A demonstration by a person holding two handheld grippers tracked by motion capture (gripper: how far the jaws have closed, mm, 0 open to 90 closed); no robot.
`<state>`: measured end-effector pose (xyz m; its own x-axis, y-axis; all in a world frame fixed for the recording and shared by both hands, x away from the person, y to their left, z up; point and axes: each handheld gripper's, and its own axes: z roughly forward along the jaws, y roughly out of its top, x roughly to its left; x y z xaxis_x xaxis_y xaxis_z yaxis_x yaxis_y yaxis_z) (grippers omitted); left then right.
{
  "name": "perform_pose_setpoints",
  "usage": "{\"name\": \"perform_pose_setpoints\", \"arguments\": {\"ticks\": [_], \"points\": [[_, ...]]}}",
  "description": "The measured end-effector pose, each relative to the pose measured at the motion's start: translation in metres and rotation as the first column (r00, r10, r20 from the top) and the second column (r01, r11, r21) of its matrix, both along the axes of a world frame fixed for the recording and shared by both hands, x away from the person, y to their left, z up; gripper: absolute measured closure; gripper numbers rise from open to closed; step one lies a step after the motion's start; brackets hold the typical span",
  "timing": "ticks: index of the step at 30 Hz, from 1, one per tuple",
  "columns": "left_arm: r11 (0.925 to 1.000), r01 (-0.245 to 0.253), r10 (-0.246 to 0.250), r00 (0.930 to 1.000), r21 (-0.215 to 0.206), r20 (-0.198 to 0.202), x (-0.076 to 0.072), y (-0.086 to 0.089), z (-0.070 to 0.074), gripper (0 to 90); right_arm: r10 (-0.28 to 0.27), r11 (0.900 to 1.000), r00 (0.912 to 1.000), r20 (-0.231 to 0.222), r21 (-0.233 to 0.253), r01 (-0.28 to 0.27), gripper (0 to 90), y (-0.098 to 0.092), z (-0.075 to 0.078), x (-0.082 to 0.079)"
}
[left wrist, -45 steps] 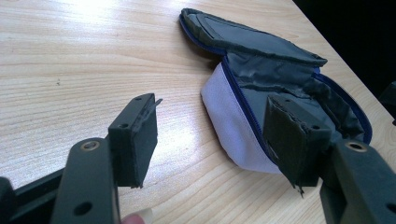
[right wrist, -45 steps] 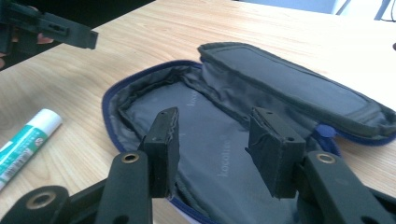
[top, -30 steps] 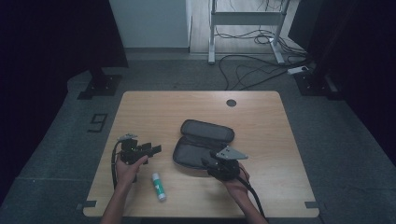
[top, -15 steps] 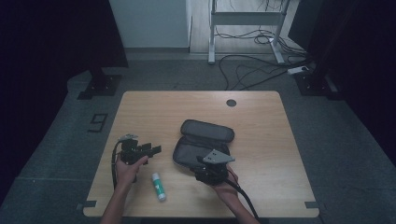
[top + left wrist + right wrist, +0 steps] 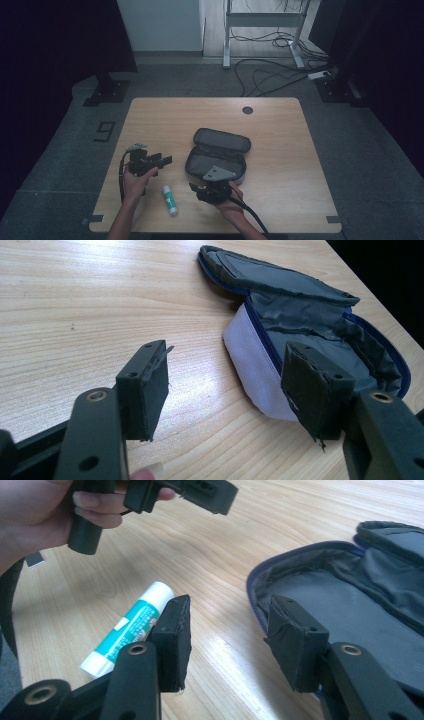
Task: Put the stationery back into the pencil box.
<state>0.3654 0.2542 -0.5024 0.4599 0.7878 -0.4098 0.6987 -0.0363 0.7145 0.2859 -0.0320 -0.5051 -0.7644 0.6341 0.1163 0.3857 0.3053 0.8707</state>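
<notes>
Approach is the step in hand, as I judge it: the right gripper hangs near the front edge of the counter, between the glue stick and the open pencil case, its jaws spread and holding nothing; the left gripper is held up to the left of the case, jaws likewise spread and empty. The glue stick lies flat on the counter, well toward the front edge, just beside the right gripper and apart from the case; the case lies open with its lid folded back and its tray bare as far as I can see.

The likely aim is to get the stick into the case; the next move would then call for the right gripper to turn toward the stick, come down across its narrow body and close there; a round tube lying flat may roll, so the jaws should straddle it squarely.

The right gripper view shows the glue stick close, white cap and green label, just beyond the left-hand jaw, and the person's left hand gripping its tool; the high view gives none of that detail. The left gripper view shows the case's pale outer wall and blue zip edge, which from above read as plain grey.
</notes>
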Motion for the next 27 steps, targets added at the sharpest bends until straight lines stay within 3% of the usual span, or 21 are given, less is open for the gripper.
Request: {"name": "perform_pose_setpoints", "arguments": {"ticks": [13, 27], "points": [[1.0, 0.001, -0.001, 1.0, -0.001, -0.001, 0.0, 0.002, 0.001, 35.8, 0.042, 0.999, 0.9991, -0.008, 0.004, -0.042, 50.8, 0.019, -0.002, -0.003], [0.9999, -0.002, 0.002, 1.0, -0.011, 0.001, 0.0, 0.002, 0.001, 34.4, 0.085, 0.996, 0.9961, -0.025, -0.029, -0.086, 48.8, 0.042, -0.012, -0.006]]}}
